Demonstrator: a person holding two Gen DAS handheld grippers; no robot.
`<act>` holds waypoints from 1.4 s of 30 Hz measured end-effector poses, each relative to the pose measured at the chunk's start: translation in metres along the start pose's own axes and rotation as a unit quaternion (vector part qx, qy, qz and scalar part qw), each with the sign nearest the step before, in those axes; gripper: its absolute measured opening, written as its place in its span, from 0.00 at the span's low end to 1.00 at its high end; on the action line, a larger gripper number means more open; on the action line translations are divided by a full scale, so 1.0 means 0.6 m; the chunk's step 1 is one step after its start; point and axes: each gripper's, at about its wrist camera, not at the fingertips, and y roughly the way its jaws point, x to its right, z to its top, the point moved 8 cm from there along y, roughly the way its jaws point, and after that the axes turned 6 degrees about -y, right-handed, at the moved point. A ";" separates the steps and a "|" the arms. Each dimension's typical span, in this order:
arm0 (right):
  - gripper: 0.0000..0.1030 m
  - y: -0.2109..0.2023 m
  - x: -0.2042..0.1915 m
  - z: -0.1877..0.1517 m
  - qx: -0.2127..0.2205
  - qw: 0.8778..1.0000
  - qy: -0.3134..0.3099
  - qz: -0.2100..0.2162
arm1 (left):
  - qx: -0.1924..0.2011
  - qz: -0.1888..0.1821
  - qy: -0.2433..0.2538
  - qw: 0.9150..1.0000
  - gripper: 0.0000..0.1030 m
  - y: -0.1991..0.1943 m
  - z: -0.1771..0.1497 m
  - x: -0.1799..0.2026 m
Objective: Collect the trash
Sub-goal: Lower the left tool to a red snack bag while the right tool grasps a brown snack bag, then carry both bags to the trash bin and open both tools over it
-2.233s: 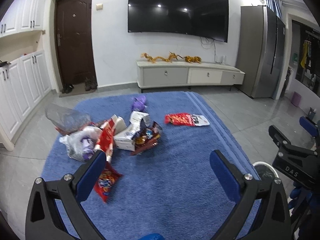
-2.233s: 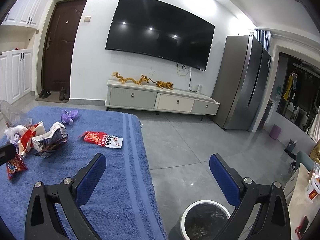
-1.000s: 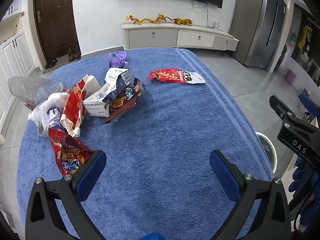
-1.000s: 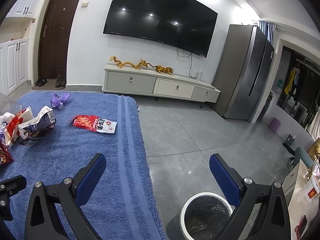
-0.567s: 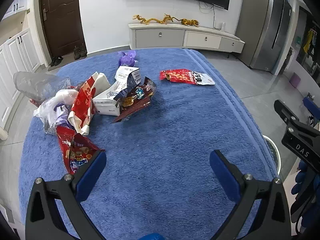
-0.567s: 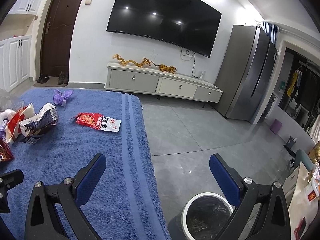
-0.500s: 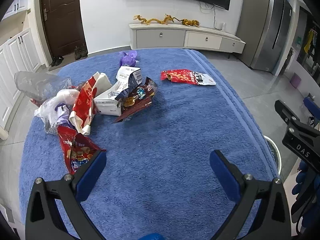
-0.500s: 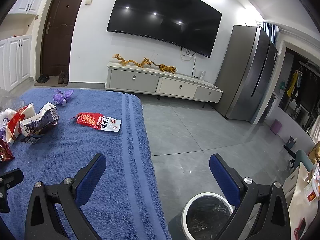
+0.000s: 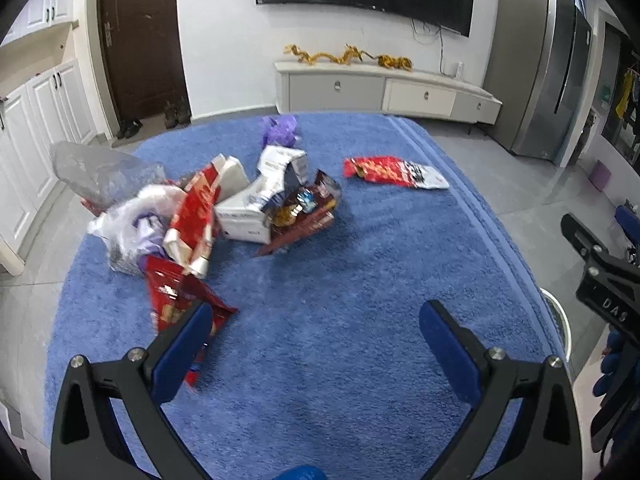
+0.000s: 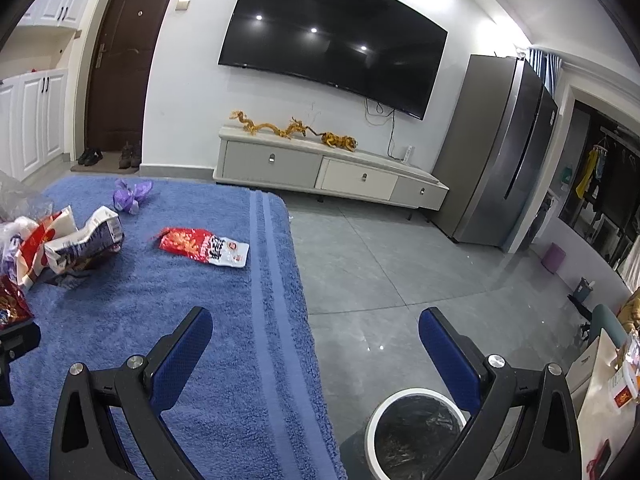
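A heap of trash lies on the blue towel-covered table: a red snack bag nearest my left gripper, a red and white carton, a white box, a dark wrapper, a clear plastic bag and a purple wrapper. A red and white packet lies apart on the right, also in the right wrist view. My left gripper is open and empty, its left finger over the red snack bag. My right gripper is open and empty above the table's right edge. A white-rimmed bin with a black liner stands on the floor below it.
The table's right edge drops to grey floor tiles. A low TV cabinet stands at the far wall, a grey fridge to the right. My right gripper's body shows at the left wrist view's right edge.
My left gripper has tilted up and moved a little forward toward the heap; its left finger now overlaps the red snack bag. My right gripper has barely moved.
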 end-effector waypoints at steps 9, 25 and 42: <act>1.00 -0.018 0.002 0.024 0.039 0.997 0.038 0.062 | 0.030 0.047 -0.030 0.998 1.00 -0.035 0.003 -0.105; 0.80 0.064 -0.169 0.026 -0.069 0.939 0.050 0.332 | -0.034 -0.024 -0.082 0.996 0.69 0.007 -0.026 -0.183; 0.09 0.191 -0.350 0.059 -0.193 0.860 0.110 0.459 | -0.054 -0.048 -0.078 0.994 0.20 0.083 -0.003 -0.169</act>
